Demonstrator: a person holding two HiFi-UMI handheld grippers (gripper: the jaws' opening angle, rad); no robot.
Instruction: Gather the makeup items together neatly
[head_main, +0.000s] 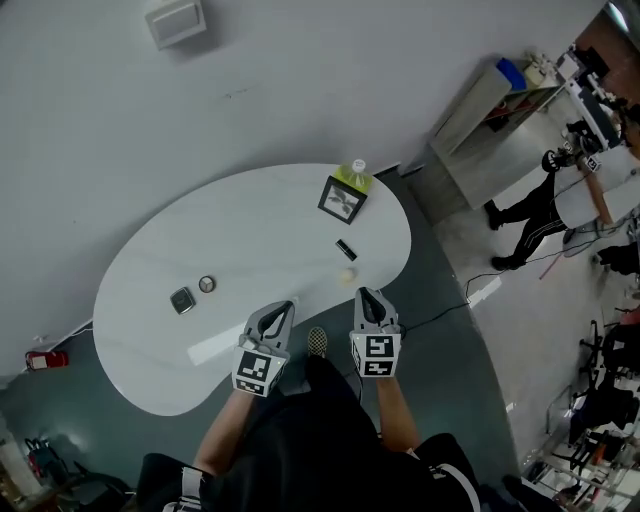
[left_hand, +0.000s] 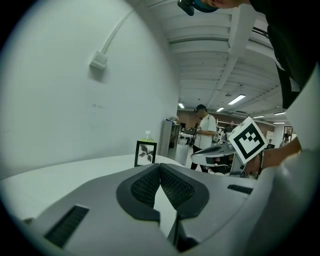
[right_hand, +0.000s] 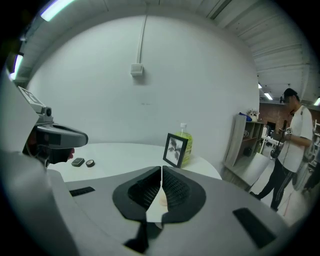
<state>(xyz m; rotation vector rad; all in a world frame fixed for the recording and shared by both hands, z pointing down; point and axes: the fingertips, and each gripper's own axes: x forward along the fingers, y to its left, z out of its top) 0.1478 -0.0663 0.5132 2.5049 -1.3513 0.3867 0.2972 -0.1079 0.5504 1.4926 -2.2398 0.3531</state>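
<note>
Head view: left gripper (head_main: 287, 306) and right gripper (head_main: 366, 295) over near edge of worktop (head_main: 150, 350), jaws together, empty, nothing gathered yet; square compact (head_main: 182, 300), round tin (head_main: 207, 285), black tube (head_main: 346, 249) and pale round item (head_main: 347, 275) lie scattered.

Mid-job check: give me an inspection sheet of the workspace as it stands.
Surface: white rounded table.
Job's things: square dark compact and small round case side by side at left; black tube and pale round piece at right; the two pairs lie apart.
Clutter: picture frame, green bottle behind it.
Grippers: left gripper and right gripper shut, empty, over the near edge.
Cables: white conduit up the wall above the wall box.
Surroundings: grey shelf unit, person near it.
</note>
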